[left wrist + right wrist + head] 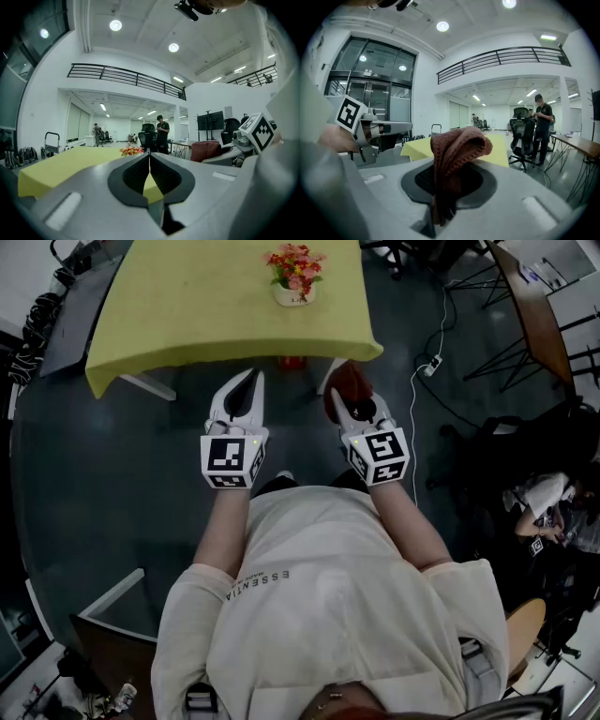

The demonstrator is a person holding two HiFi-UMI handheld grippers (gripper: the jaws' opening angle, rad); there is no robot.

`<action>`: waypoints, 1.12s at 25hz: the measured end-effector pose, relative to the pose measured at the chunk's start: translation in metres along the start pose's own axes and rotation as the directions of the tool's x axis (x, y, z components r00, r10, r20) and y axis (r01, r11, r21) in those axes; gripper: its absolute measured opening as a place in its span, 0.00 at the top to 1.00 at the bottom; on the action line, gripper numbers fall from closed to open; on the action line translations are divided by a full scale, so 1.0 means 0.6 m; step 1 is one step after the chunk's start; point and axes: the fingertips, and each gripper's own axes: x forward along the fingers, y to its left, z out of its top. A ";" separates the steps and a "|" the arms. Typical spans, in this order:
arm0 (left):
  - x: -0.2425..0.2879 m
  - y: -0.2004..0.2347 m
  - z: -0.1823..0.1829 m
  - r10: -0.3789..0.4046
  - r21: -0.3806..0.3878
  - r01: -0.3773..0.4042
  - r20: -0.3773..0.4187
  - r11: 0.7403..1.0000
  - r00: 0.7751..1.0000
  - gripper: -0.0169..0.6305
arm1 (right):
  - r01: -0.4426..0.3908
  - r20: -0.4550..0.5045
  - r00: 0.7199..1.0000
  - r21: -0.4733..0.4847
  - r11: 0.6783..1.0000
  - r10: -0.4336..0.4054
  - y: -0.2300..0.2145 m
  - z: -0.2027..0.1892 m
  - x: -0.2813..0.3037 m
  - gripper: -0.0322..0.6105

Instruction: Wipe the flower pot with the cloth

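While right gripper [346,403] clamps cloth [351,381], table edge [234,355] near.

Round white ceiling lamps [116,25] are glaring at eleven o'clock in the left gripper view, lighting the hall brightly and evenly. Both gripper views are bending hard toward black corners, with the near foreground going soft. The knitted reddish-brown cloth [457,145] is shading its own folds. The head view is looking dim: the dark grey floor [112,484] is sinking into murk, while the yellow-green covered counter [187,306] is catching most light at twelve o'clock.
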 end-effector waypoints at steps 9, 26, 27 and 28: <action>-0.004 0.007 -0.005 -0.003 -0.024 0.003 -0.003 1.000 1.000 0.95 | 0.021 -0.015 1.000 0.014 1.000 -0.021 0.003 -0.007 -0.003 0.86; 0.027 0.041 -0.036 -0.107 -0.150 0.104 -0.012 0.983 0.994 0.95 | 0.045 -0.070 0.997 0.067 0.997 -0.040 -0.002 -0.037 0.058 0.86; 0.035 0.038 -0.041 -0.116 -0.152 0.113 -0.016 0.982 0.993 0.95 | 0.045 -0.081 0.996 0.072 0.996 -0.040 -0.010 -0.043 0.064 0.86; 0.043 0.037 -0.046 -0.123 -0.150 0.119 -0.020 0.982 0.992 0.95 | 0.045 -0.092 0.995 0.080 0.996 -0.037 -0.017 -0.050 0.072 0.86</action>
